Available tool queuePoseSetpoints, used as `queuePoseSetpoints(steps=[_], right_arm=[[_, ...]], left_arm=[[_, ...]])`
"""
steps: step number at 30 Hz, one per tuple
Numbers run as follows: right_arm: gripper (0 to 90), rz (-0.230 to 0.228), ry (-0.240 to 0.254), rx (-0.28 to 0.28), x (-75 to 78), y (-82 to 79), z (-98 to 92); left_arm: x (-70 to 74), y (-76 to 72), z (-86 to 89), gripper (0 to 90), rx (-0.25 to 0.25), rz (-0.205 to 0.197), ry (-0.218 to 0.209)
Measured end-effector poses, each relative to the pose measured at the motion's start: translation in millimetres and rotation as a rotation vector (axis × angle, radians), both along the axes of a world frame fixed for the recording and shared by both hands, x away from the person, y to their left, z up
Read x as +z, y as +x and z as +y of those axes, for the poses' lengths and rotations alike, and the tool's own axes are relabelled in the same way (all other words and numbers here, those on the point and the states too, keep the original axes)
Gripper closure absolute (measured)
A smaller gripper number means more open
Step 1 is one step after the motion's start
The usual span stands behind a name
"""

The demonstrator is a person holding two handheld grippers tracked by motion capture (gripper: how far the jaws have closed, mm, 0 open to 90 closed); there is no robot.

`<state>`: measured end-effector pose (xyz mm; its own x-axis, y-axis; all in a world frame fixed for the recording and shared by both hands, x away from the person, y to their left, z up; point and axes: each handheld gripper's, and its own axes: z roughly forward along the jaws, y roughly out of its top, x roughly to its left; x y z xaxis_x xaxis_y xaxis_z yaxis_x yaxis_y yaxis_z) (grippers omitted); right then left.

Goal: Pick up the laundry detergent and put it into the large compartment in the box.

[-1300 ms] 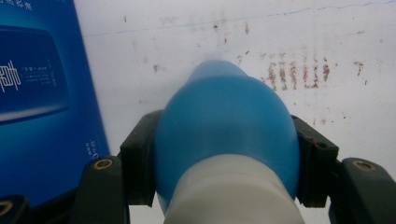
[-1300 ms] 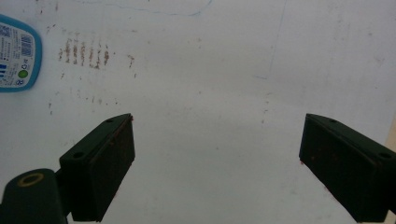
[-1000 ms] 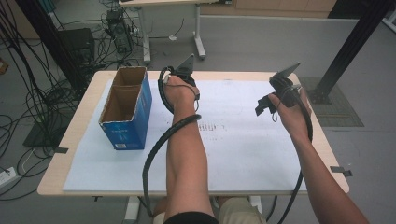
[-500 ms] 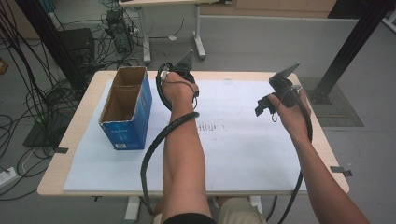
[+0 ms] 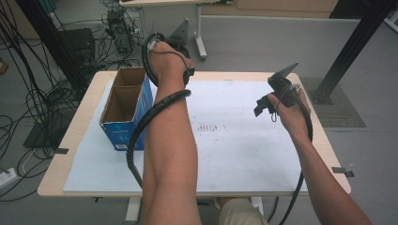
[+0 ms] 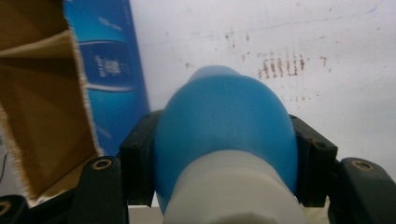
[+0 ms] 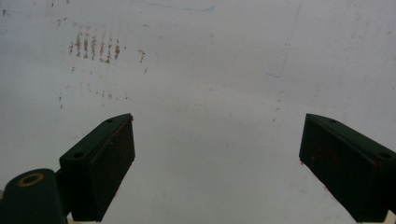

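At centre of the left gripper view, a blue and white bottle (image 6: 226, 154) is seen clamped between the two black jaws of the left gripper (image 6: 224, 158), the pads pressed against its blue sides. To the upper left of that frame, the open blue cardboard box (image 6: 70, 93) is shown just beside the bottle, its brown inside exposed. In the high view, the left gripper (image 5: 173, 51) is held at upper centre, raised beyond the far end of the box (image 5: 126, 110), which stands at the left of the white table sheet (image 5: 234, 140). At the right of the high view, the right gripper (image 5: 277, 93) is held above the sheet. In the right gripper view, its jaws are shown spread wide with nothing between them, over bare sheet marked by faint brown specks (image 7: 95, 46).
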<state>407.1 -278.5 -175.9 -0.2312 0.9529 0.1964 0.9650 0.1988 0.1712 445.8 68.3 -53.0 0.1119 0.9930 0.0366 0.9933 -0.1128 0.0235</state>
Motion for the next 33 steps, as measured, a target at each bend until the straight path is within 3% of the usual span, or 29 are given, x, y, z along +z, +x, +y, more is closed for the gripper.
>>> queuePoseSetpoints(steps=[1, 9, 14, 20, 24, 33], right_arm=[[10.6, 0.0, 0.0, 0.0, 0.0, 0.0, 0.0], [10.4, 0.012, -0.006, 0.022, 0.0, 3.3, 10.9], [10.4, 0.014, -0.01, 0.022, 0.4, 4.5, 12.4], [10.4, 0.018, -0.014, 0.014, 2.1, 5.8, 11.8], [10.4, 0.015, -0.016, 0.012, 3.3, 5.8, 10.4], [10.4, 0.007, -0.027, 0.002, 5.9, 4.9, 7.6]], left_arm=[[9.6, -1.1, 3.6, 37.9, 0.002, -0.007, -0.001], [41.7, -0.1, 13.1, 37.9, 0.013, -0.011, 0.02], [63.2, -0.4, 31.8, 37.9, 0.03, -0.023, 0.0], [93.1, -1.3, 49.6, 37.9, 0.036, -0.037, 0.024], [112.7, -3.0, 66.6, 37.9, 0.049, -0.051, 0.019], [155.3, -12.7, 99.8, 37.9, 0.084, -0.103, 0.03]])
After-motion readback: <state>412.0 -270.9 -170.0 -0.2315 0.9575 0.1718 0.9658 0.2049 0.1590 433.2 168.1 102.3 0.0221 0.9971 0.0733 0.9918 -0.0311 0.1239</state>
